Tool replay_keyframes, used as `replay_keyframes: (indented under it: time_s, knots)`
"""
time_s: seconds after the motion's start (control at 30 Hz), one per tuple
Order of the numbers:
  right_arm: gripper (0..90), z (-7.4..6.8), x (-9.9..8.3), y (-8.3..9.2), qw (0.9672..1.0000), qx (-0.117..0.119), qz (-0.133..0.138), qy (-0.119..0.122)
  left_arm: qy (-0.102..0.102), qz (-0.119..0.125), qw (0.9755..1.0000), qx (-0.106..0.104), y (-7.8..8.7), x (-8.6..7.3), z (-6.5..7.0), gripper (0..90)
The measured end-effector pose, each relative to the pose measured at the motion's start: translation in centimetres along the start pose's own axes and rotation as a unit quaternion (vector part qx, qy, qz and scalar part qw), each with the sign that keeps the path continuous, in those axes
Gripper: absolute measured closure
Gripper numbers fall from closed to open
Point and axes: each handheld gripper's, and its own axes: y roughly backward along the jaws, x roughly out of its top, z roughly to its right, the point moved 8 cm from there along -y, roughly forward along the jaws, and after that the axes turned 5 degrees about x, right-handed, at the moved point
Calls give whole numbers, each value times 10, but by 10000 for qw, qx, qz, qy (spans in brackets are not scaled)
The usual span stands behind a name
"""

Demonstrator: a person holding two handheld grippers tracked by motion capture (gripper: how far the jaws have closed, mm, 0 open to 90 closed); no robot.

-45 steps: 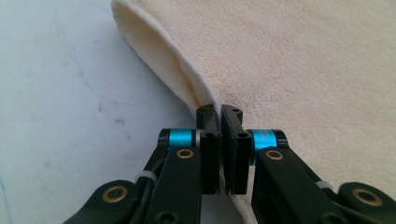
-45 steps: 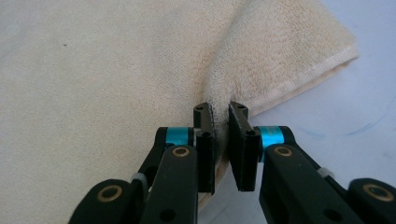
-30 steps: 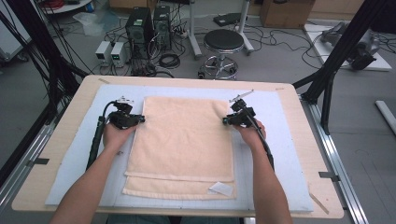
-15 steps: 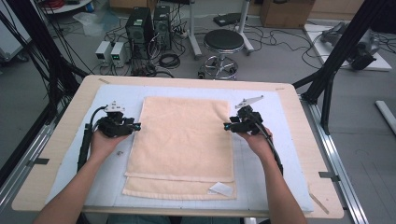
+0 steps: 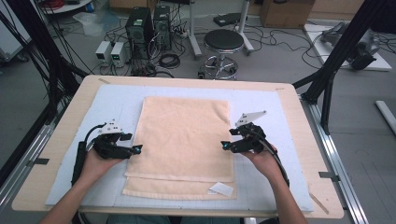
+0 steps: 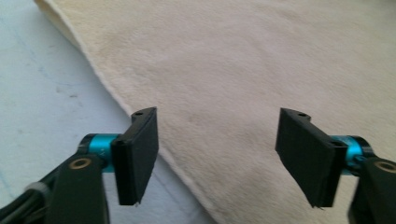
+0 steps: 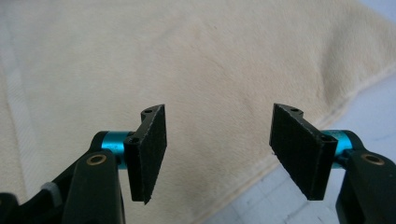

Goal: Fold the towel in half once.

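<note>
A cream towel (image 5: pixel 184 140) lies folded flat on the pale blue mat (image 5: pixel 280 121), its lower layer sticking out at the near edge with a white tag (image 5: pixel 221 189). My left gripper (image 5: pixel 136 150) sits at the towel's left edge, my right gripper (image 5: pixel 225 145) at its right edge, both pointing inward. The left gripper (image 6: pixel 217 156) hangs over the towel (image 6: pixel 261 70) edge with its jaws wide apart and nothing between them. The right gripper (image 7: pixel 217 154) stands the same way above the towel (image 7: pixel 187 56). Both pairs of jaws have just been opening.
The mat covers a wooden table (image 5: pixel 51 154). Bare mat lies on either side of the towel. Beyond the far table edge stand a stool (image 5: pixel 224 44), computer boxes (image 5: pixel 147 25) and cables on the floor. Black frame posts (image 5: pixel 341 51) rise at both sides.
Both hands have drawn back toward the near edge along the towel's sides, away from its far corners. Both grippers' jaws are wider apart. The towel lies still.
</note>
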Motion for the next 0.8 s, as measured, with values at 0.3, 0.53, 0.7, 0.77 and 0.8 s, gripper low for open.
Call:
replay_keyframes:
  time_s: [0.3, 0.53, 0.7, 0.77, 0.8]
  knots:
    - [275, -22, -19, -5, 9998, 29, 35, 194, -150, -169, 9994, -267, 1, -10, 22, 80]
    - [260, -27, -29, -16, 9996, 49, -49, 288, -311, -229, 9987, -319, 1, -15, 27, 92]
    - [274, -32, -34, -22, 9993, 51, -120, 346, -332, -272, 9988, -240, 0, -21, 24, 207]
    - [296, -36, -36, -25, 9991, 132, -133, 385, -312, -314, 9986, -273, -1, -23, 24, 244]
    - [304, -38, -37, -26, 9990, 154, -168, 397, -317, -350, 9985, -280, -1, -24, 24, 259]
